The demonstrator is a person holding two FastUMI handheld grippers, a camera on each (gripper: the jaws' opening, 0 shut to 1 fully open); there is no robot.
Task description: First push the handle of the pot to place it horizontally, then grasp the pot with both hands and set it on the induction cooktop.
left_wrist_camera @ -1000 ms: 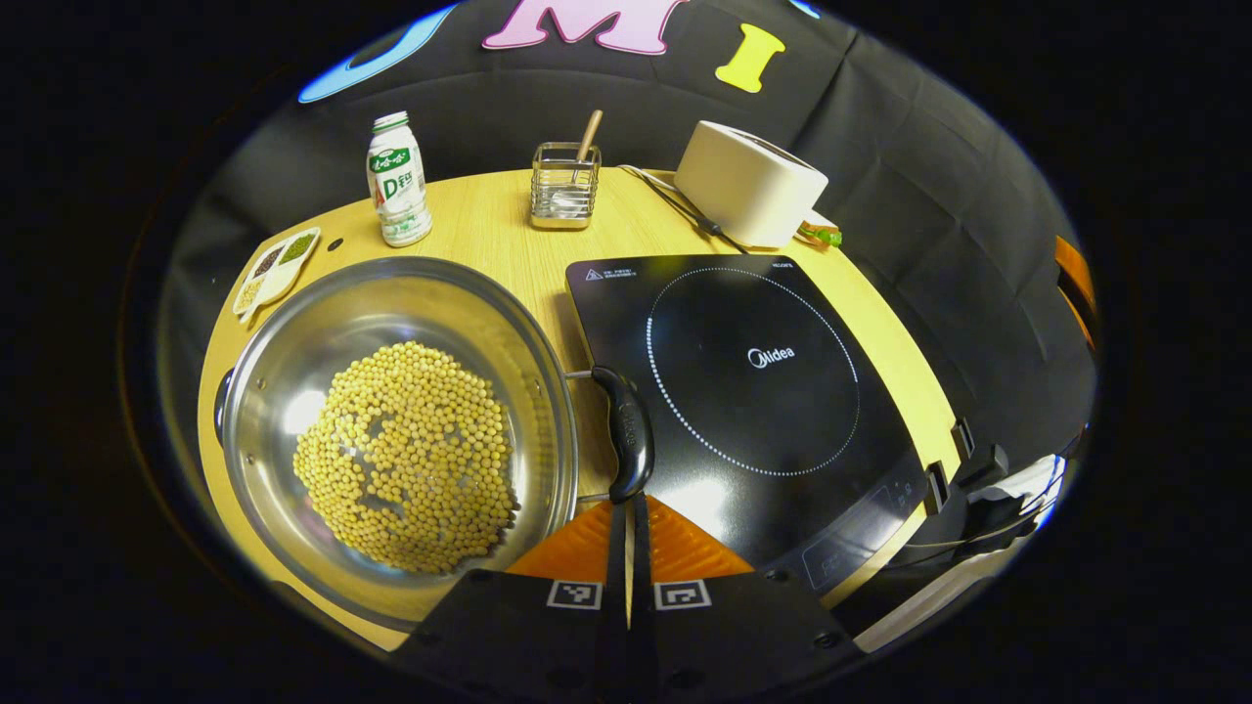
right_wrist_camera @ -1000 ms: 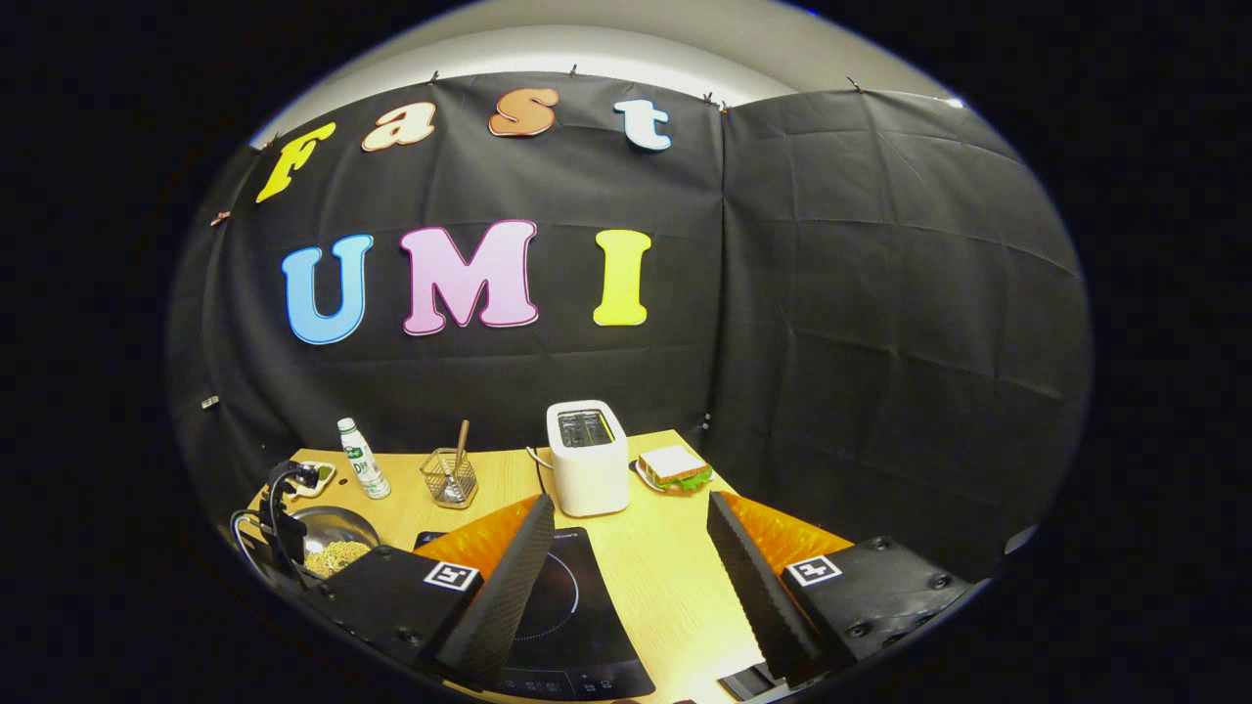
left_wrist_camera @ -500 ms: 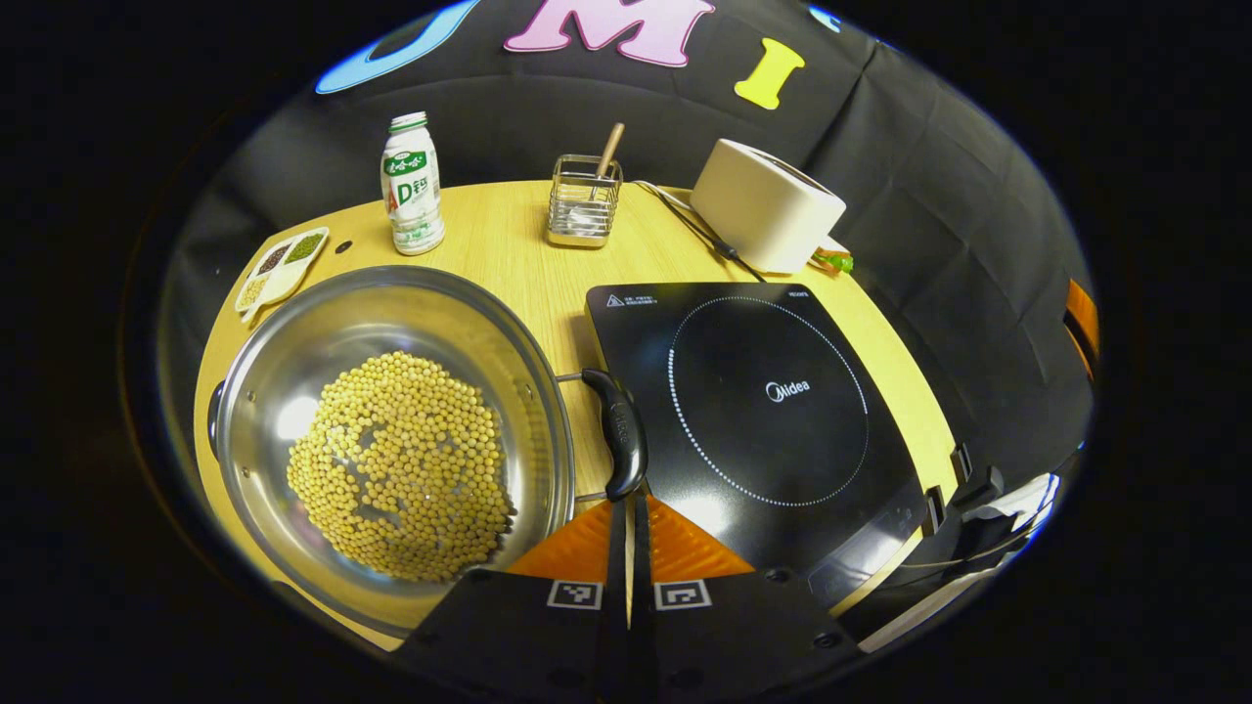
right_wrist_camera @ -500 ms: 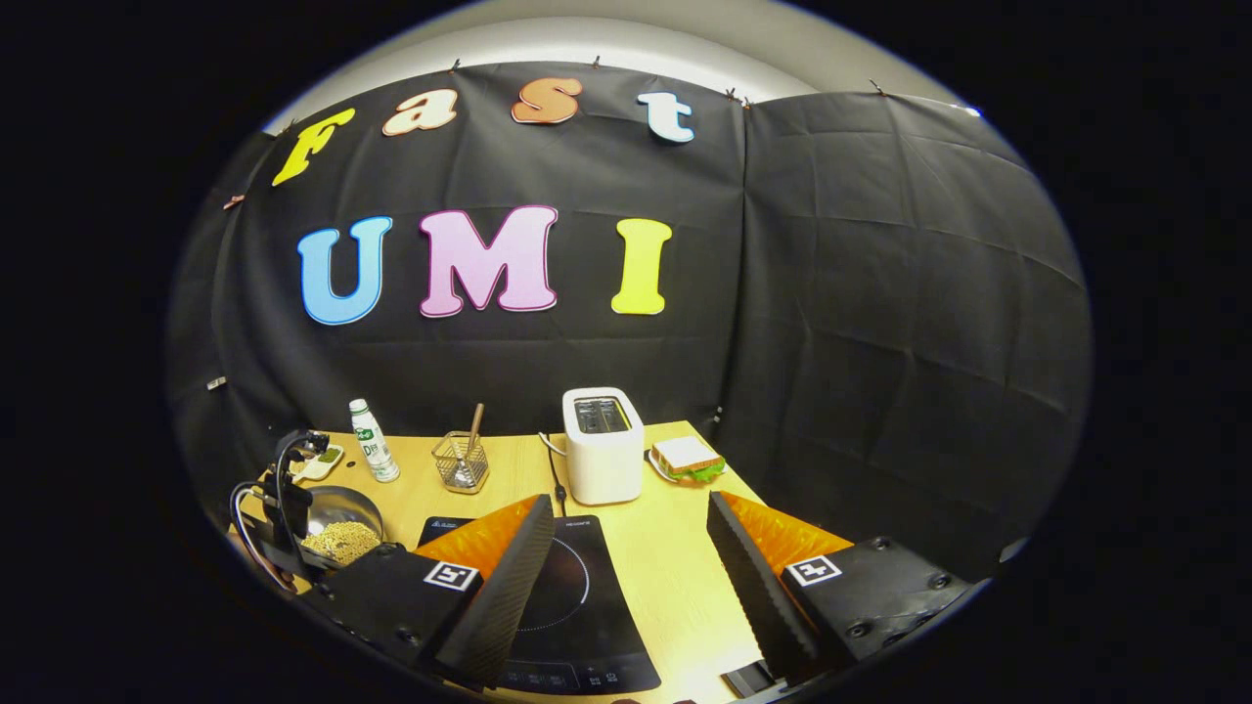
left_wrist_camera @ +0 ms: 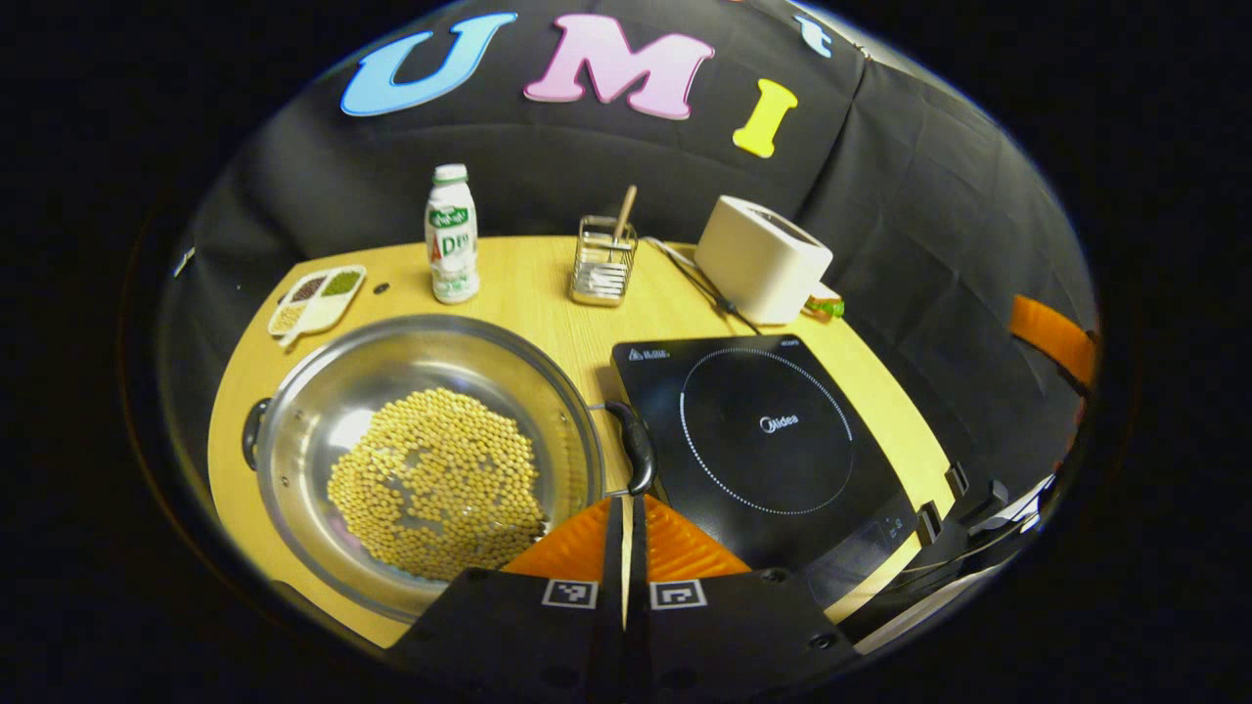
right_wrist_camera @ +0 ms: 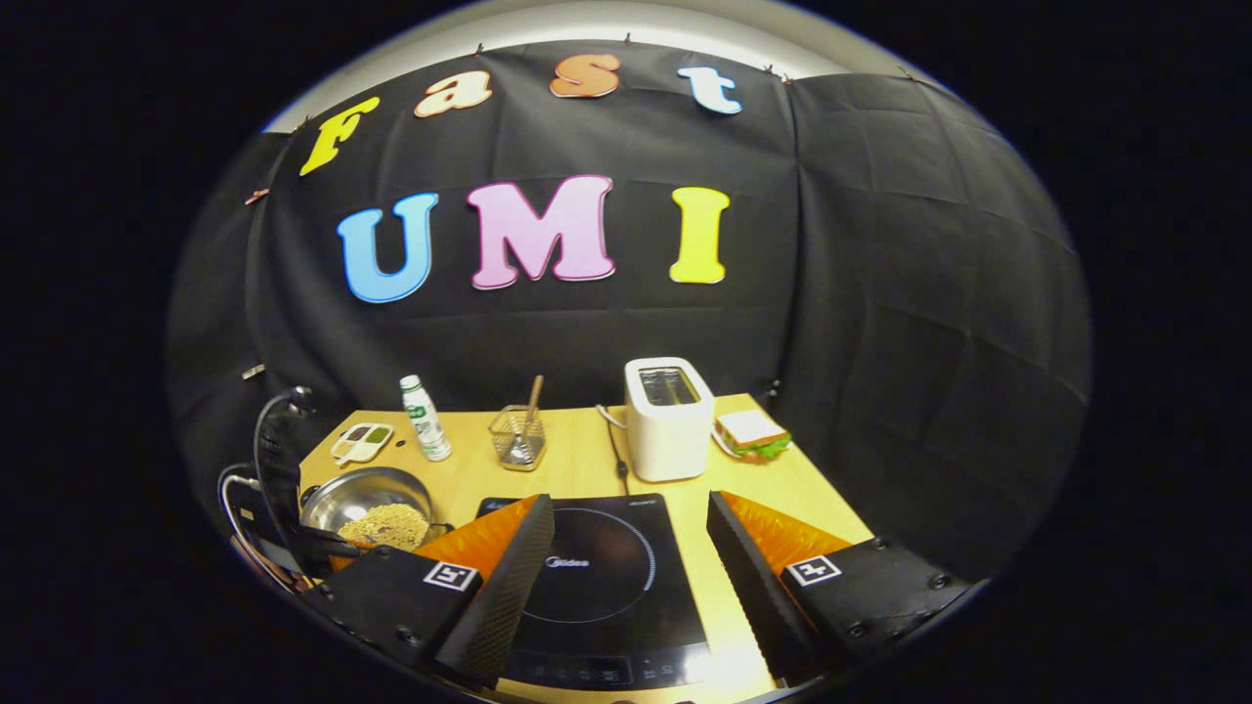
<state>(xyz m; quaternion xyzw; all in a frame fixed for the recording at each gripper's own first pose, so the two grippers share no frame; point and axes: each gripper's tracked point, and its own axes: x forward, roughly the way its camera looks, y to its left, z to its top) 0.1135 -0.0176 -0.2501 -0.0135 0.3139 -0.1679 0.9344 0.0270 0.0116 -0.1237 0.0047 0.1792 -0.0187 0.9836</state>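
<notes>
The right gripper view takes in the booth from well back: the black cloth wall [right_wrist_camera: 626, 323] and a pale strip of ceiling above it, with the wooden table [right_wrist_camera: 577, 464] low in front. The left gripper view sits close over the table [left_wrist_camera: 528, 284] and looks down into the pot.

The induction cooktop [left_wrist_camera: 763, 430] lies on the near right of the table, its glass bare; in the right gripper view the cooktop [right_wrist_camera: 597, 567] lies between that gripper's fingers. The pot [left_wrist_camera: 421, 460] stands on the table just left of the cooktop, a wide steel pan with yellow beans [left_wrist_camera: 440, 484] heaped in its bottom. Its black right handle [left_wrist_camera: 641, 460] lies level, over the cooktop's left edge.

At the far edge stand a white toaster [left_wrist_camera: 763, 259], a wire holder [left_wrist_camera: 600, 262] with a wooden stick in it, and a small bottle [left_wrist_camera: 452, 235]. A divided dish [left_wrist_camera: 318, 298] lies far left. A sandwich [right_wrist_camera: 751, 432] sits right of the toaster.

The left gripper [left_wrist_camera: 626, 504] is clenched on nothing, its tips just short of the handle's near end. The right gripper [right_wrist_camera: 631, 587] is spread wide, holding nothing.
</notes>
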